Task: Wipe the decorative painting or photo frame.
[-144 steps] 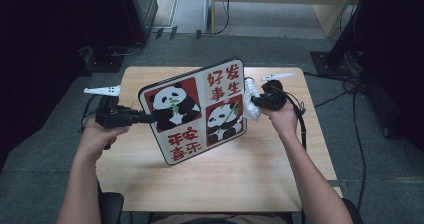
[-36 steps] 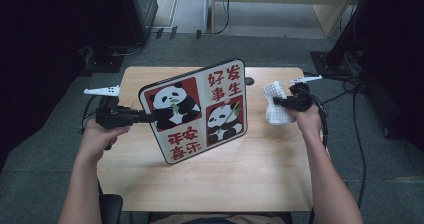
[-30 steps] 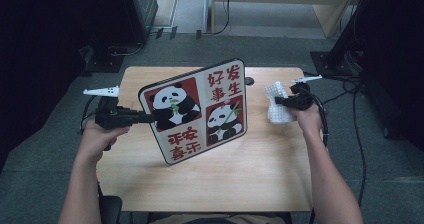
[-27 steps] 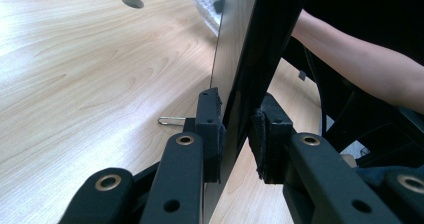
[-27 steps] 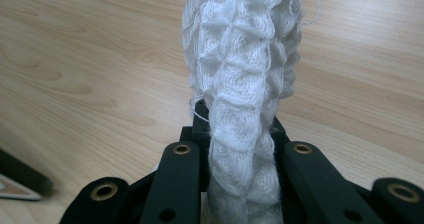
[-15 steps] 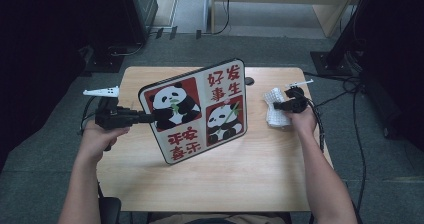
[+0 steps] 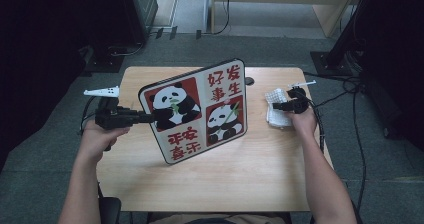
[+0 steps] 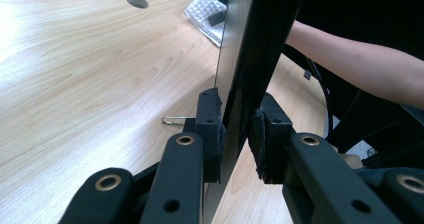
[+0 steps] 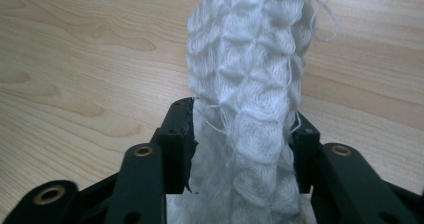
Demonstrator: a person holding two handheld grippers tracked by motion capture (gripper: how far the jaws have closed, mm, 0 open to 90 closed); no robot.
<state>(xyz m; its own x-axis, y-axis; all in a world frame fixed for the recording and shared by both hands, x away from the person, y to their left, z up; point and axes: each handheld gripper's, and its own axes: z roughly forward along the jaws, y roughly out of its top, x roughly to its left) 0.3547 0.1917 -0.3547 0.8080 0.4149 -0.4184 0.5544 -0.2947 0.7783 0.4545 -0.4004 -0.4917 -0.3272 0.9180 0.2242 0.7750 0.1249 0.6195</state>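
The panda board (image 7: pixel 197 109) stands tilted on its lower edge near the middle of the wooden table (image 7: pixel 225 179), its printed face (two pandas and red characters in four squares) turned toward the person. The left gripper (image 7: pixel 142 117) grips the board's left edge; in the left gripper view its pads (image 8: pixel 212 129) are pressed against both sides of the thin panel (image 8: pixel 240 59), so the jaws are narrow and clamped on it. To the right of the board, just beside its far corner, a white waffle-weave cloth (image 7: pixel 276 109) lies bunched on the table. The right gripper (image 7: pixel 276 105) is down at that cloth, and its jaws have just been opening: in the right gripper view the cloth (image 9: pixel 250 114) rises in a loose fold between the two black jaws, filling most of the gap, but whether the pads press on it is hard to tell. A small dark hole (image 7: pixel 249 80) sits in the tabletop behind the board. Black cables (image 7: pixel 350 104) trail off the table's right side over the grey floor (image 7: pixel 380 184).
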